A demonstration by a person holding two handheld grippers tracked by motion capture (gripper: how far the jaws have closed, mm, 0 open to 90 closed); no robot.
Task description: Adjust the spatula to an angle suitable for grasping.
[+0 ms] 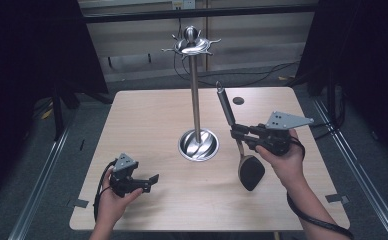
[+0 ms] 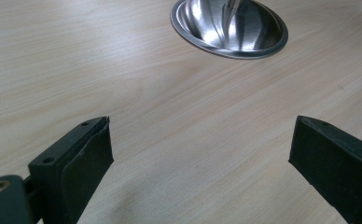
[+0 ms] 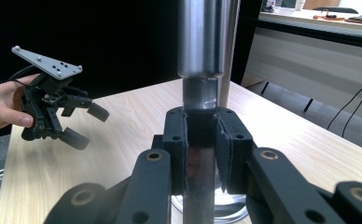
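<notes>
A tall metal stand (image 1: 196,90) with hooks at its top rises from a round steel base (image 1: 198,145) at the table's middle. My right gripper (image 1: 236,132) is shut on the metal handle of a black-headed spatula (image 1: 251,172), which tilts with its head down near the table and its handle end up. In the right gripper view the pads (image 3: 177,140) clamp the shiny handle (image 3: 201,98). My left gripper (image 1: 151,183) is held low at the front left, open, with nothing between its jaws (image 2: 200,154). It points toward the stand base (image 2: 230,28).
The wooden table (image 1: 147,115) has a small dark hole (image 1: 238,100) at the back right. Dark curtains stand on both sides and cables lie on the floor behind. My left gripper (image 3: 88,126), held by a hand (image 3: 2,105), appears across the table in the right gripper view.
</notes>
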